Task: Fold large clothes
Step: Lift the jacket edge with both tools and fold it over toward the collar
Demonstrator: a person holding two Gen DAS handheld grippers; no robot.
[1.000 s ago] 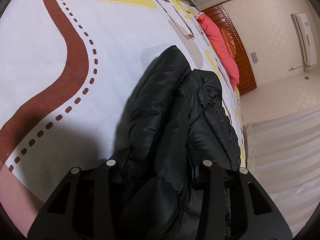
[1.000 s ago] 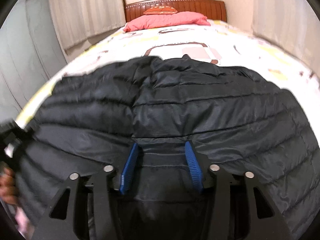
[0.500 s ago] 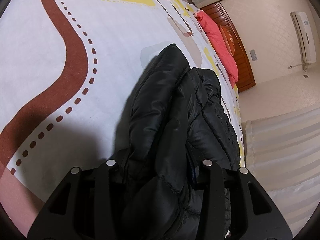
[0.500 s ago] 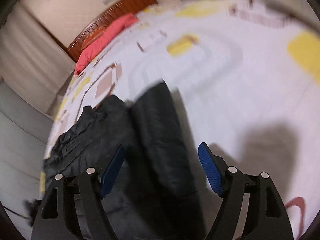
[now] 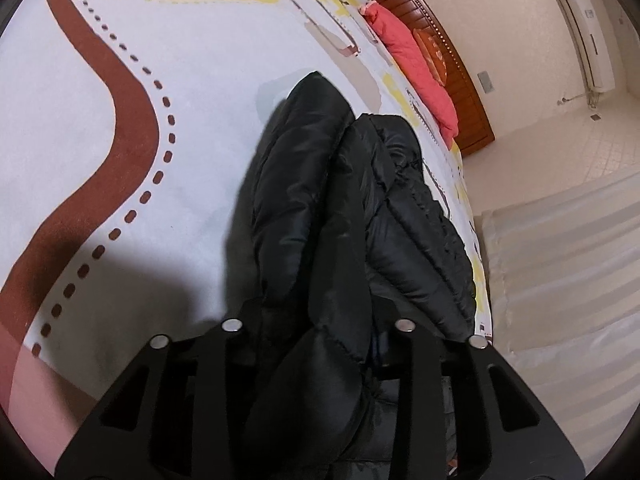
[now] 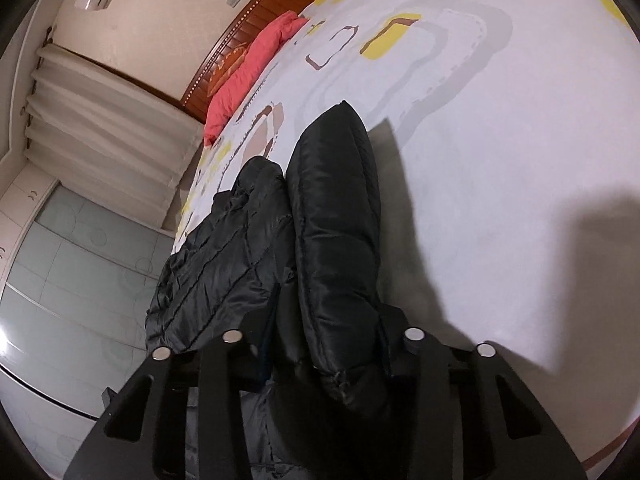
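Note:
A black quilted puffer jacket point(image 5: 320, 200) lies bunched on the patterned bedsheet point(image 5: 120, 160). In the left wrist view my left gripper point(image 5: 320, 320) is shut on a thick fold of the jacket, and the padding hides its fingertips. In the right wrist view the same jacket point(image 6: 332, 220) runs away from the camera in two long rolls. My right gripper point(image 6: 324, 340) is closed around the right-hand roll, and its blue pads are mostly buried in the fabric.
The bed has a white sheet point(image 6: 500, 140) with brown and yellow shapes. A red pillow point(image 6: 252, 76) and wooden headboard point(image 6: 256, 20) stand at the far end. Pale curtains point(image 5: 560, 260) hang beside the bed, and a glass-fronted wardrobe point(image 6: 72, 280) stands by it.
My right gripper let go of the flat jacket hem, swung over open, and has now closed on a jacket roll. The left gripper has held its fold, moving slightly.

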